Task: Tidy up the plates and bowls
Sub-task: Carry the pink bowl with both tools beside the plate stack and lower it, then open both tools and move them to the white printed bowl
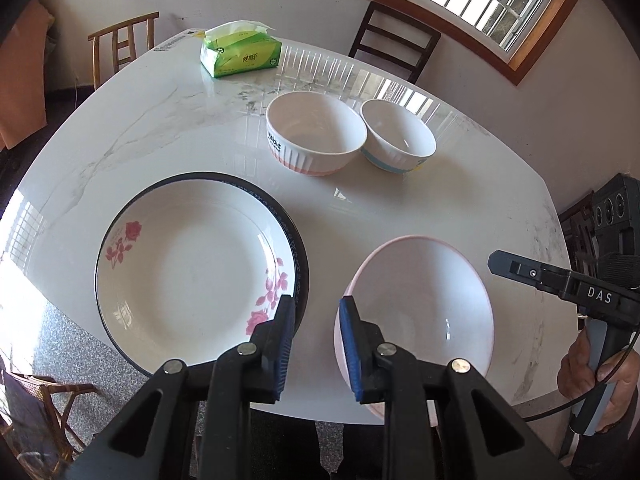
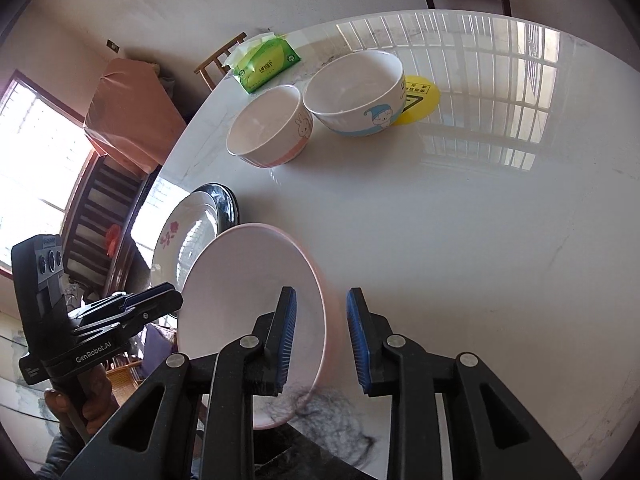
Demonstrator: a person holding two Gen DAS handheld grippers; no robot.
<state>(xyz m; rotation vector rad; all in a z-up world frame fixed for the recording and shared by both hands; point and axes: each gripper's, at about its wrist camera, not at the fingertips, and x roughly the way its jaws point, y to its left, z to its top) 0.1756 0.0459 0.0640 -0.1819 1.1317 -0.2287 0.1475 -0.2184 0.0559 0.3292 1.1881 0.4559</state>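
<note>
A rose-patterned plate [image 1: 192, 272] lies on a dark-rimmed plate [image 1: 298, 240] at the table's near left. A pink bowl [image 1: 416, 320] sits at the near edge; it also shows in the right wrist view [image 2: 240, 300]. Two bowls stand further back: a pink-banded one [image 1: 316, 132] and a blue-banded one [image 1: 396, 136]. My left gripper [image 1: 316, 344] is open, its right pad at the pink bowl's left rim. My right gripper [image 2: 322, 340] is open, straddling that bowl's right rim, and shows from the side in the left wrist view [image 1: 520, 268].
A green tissue pack [image 1: 240, 52] lies at the far side of the white marble table [image 1: 160, 120]. A yellow round sticker [image 2: 420, 96] sits behind the blue-banded bowl. Chairs [image 1: 396, 40] stand around the table.
</note>
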